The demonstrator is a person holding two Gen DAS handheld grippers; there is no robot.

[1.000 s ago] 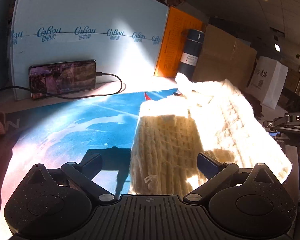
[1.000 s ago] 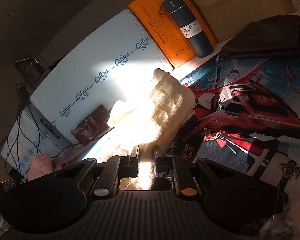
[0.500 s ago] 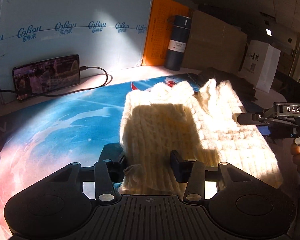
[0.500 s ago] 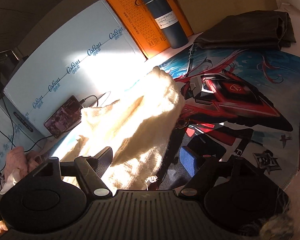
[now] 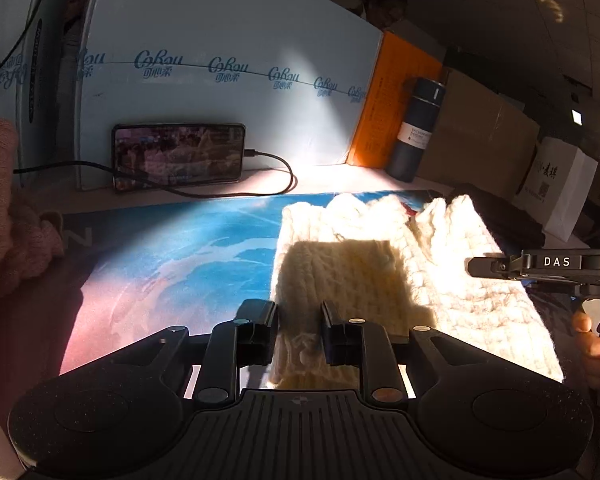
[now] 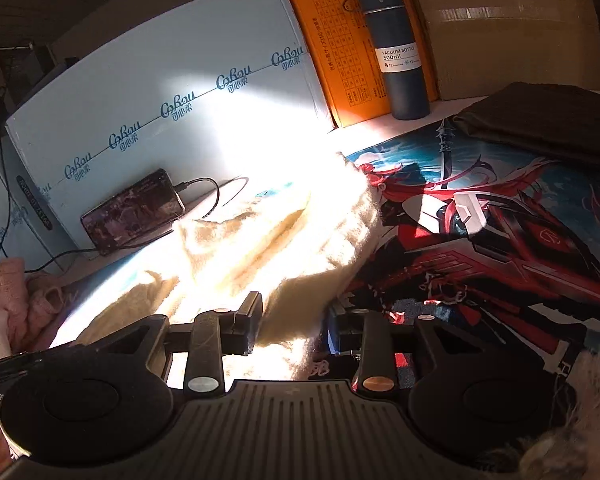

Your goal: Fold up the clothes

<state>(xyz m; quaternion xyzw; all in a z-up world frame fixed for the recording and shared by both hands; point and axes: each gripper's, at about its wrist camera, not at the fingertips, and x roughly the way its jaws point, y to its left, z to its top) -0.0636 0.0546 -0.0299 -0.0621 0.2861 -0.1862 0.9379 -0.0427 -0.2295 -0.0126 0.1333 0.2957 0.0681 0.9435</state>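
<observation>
A cream knit garment lay on a printed desk mat, before a pale blue box. Its near corners were between both closing grippers: left gripper pinching, right gripper not yet pressing.

The left tool has closed onto the cream knit; the right tool is closing again.

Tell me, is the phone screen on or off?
On. The phone leaning on the white box shows a lit picture, with a cable plugged in.
</observation>
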